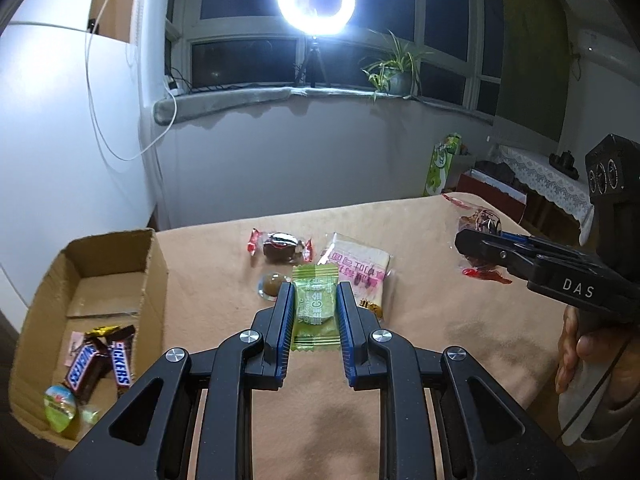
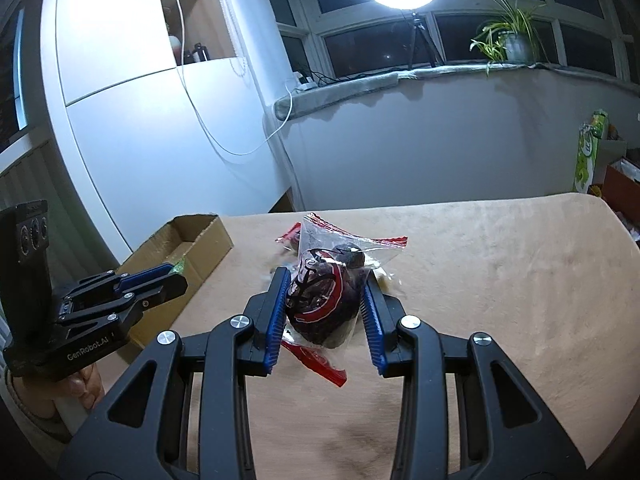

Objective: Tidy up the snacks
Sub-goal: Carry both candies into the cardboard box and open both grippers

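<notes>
Pinching a crinkly green sachet (image 1: 315, 307) flat between its ribbed blue pads, the left gripper (image 1: 313, 294) hangs just right of the open cardboard box (image 1: 154, 276). Further right of the box, the right gripper (image 2: 325, 289) clamps a clear, red-ended wrapper holding a dark round cake (image 2: 324, 300), above the beige felt tablecloth (image 2: 500, 280).

both grippers, left gripper (image 1: 312, 292) and right gripper (image 2: 326, 280), are black linkages with silver screws and ribbed blue pads (image 2: 276, 316); white lettering reads "das" and "genrobot.ai"; a pale sleeve (image 1: 592, 412) shows.
</notes>
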Demonstrator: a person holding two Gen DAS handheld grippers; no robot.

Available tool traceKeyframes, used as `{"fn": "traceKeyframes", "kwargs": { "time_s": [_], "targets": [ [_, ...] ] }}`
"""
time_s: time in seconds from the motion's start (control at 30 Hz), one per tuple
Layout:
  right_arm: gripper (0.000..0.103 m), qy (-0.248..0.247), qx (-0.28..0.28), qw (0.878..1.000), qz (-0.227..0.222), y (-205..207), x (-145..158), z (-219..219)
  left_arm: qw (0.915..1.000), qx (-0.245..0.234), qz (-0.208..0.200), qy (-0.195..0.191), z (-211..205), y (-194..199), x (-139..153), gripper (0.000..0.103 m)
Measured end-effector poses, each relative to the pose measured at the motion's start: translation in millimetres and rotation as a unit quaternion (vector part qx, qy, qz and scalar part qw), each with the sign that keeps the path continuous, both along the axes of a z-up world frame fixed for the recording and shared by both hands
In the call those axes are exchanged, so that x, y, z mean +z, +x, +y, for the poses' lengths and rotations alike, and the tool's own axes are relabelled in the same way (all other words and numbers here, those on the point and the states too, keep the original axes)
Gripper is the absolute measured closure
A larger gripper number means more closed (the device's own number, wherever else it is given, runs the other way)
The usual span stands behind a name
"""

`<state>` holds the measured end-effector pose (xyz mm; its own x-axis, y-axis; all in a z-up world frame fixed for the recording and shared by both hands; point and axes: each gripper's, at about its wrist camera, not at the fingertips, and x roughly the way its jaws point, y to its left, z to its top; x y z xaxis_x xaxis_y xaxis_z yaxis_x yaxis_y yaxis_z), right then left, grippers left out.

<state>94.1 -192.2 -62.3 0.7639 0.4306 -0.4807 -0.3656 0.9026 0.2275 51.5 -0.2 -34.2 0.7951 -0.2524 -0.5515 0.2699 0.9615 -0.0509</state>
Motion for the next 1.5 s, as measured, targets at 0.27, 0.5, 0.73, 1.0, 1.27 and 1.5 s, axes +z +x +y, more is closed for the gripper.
{"fn": "traceKeyframes", "kwargs": {
  "time_s": [0.27,0.5,0.73,1.0,1.27,1.5],
  "targets": [
    [0.067,-0.019,0.028,0.999,-0.001,-1,3,31,0.9997,0.019,-0.012,-0.012,21,-14,4,0.084],
    [0.067,-0.044,0.064,0.997,0.0,0,4,77,0.9985,0.043,-0.02,-0.027,52,-23,4,0.084],
    [0.067,-0.066,0.11,0.992,0.0,1,2,138,0.9953,0.086,-0.027,-0.035,100,-34,-1,0.084],
    [0.067,-0.086,0.178,0.98,-0.005,3,-1,220,0.9877,0.147,-0.025,-0.045,161,-45,-10,0.084],
    [0.067,-0.096,0.217,0.971,-0.019,23,4,281,0.9853,0.162,-0.015,-0.053,188,-36,-20,0.084],
    [0.037,-0.11,0.236,0.966,-0.003,41,-11,307,0.9828,0.177,0.009,-0.052,198,-27,-38,0.048]
  ]
}}
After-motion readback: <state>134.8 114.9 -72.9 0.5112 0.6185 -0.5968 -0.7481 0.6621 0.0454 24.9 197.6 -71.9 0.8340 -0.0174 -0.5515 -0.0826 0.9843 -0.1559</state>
